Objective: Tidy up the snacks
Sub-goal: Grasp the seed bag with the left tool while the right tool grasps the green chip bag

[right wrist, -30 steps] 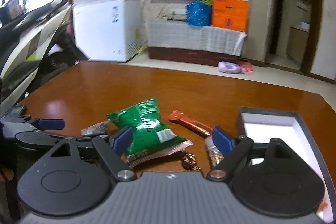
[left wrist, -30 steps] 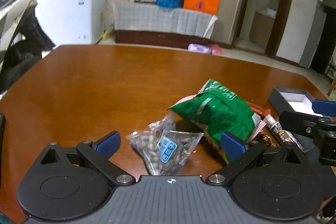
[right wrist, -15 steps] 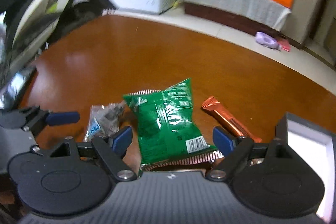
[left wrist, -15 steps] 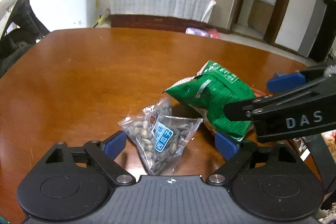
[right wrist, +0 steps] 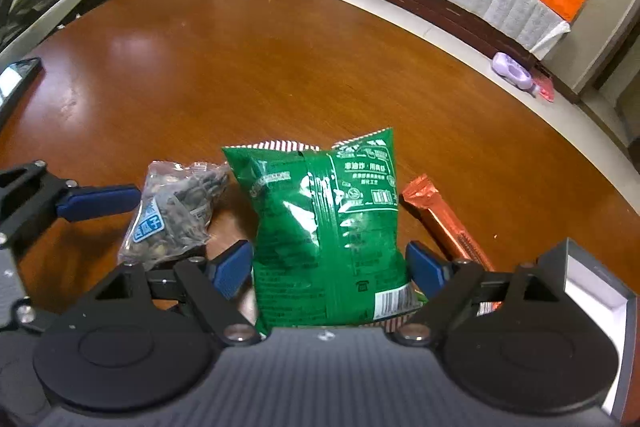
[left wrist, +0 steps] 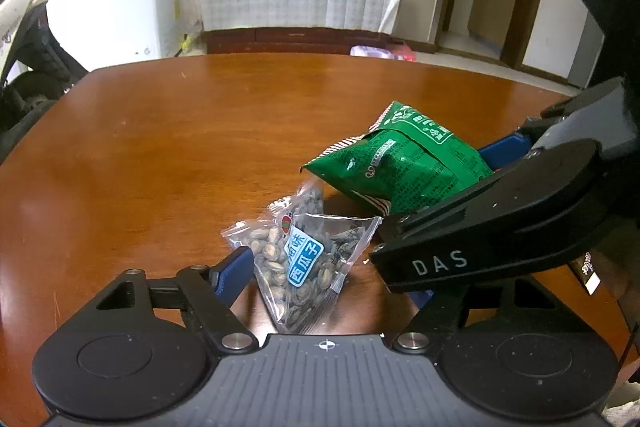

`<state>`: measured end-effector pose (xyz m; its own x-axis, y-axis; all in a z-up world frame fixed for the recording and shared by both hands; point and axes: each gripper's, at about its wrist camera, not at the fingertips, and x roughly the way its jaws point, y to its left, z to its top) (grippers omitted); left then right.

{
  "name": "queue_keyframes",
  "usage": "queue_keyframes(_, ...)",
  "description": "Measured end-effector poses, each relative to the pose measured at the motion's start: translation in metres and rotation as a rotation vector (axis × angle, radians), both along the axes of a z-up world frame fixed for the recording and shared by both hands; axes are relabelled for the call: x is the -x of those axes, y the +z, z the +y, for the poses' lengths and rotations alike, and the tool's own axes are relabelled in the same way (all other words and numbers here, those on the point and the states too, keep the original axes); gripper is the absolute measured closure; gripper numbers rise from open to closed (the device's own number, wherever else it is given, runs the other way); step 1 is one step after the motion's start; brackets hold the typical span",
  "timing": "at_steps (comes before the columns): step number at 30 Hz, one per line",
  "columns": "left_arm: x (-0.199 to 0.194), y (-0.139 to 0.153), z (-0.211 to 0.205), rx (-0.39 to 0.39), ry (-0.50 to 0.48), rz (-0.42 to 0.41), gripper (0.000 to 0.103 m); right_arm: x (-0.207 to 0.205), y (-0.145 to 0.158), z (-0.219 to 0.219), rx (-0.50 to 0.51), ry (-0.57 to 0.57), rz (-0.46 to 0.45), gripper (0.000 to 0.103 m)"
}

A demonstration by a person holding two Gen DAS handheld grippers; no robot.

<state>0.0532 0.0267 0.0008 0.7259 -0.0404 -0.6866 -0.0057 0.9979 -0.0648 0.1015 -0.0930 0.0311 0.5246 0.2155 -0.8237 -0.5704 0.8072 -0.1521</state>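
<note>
blue pads of the right gripper (right wrist: 330, 269) sit spread either side of the green snack bag (right wrist: 326, 227), jaws parted, not yet pinching, the bag's lower half right between them on the wooden table (right wrist: 240, 67). over to its left, the left gripper (left wrist: 336, 279) is spread too, straddling the clear seed packet (left wrist: 304, 259), one pad just beside the packet's edge, the other hidden behind the right gripper's body crossing in front. tight quarters here! just right of the right claw lies the orange bar (right wrist: 448, 227), close against the right pad, and beyond that the open grey box (right wrist: 592, 287), likely where these snacks go. the risk, as i read it: close on that puffy bag and it may squirt forward or crumple, slick foil, air inside; and the right pad could snag the orange bar on the way shut. both tools are crowding each other, so a lift by either one might knock the other. ahead of both claws, though, plenty of bare table out to the far curved edge; to the right the box wall limits any swing.
</note>
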Motion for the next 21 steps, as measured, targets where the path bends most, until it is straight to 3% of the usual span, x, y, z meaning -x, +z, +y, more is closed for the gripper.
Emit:
queue_keyframes(4, -0.001, -0.001, -0.001, -0.008, -0.005, -0.011, 0.035, 0.003, -0.003, -0.005, -0.055, -0.044, -0.018, 0.029)
queue_keyframes(6, 0.0, -0.002, -0.003, -0.017, -0.009, -0.014, 0.046, 0.005, -0.001, -0.009, -0.084, -0.052, -0.023, 0.037)
queue_keyframes(9, -0.002, -0.003, -0.002, -0.012, -0.01, 0.005, 0.052, 0.008, 0.003, -0.014, -0.125, -0.063, -0.038, 0.039)
queue_keyframes(21, -0.004, -0.004, -0.001, -0.01, -0.008, 0.005, 0.054, 0.028, 0.031, -0.042, -0.287, -0.159, -0.1, 0.042)
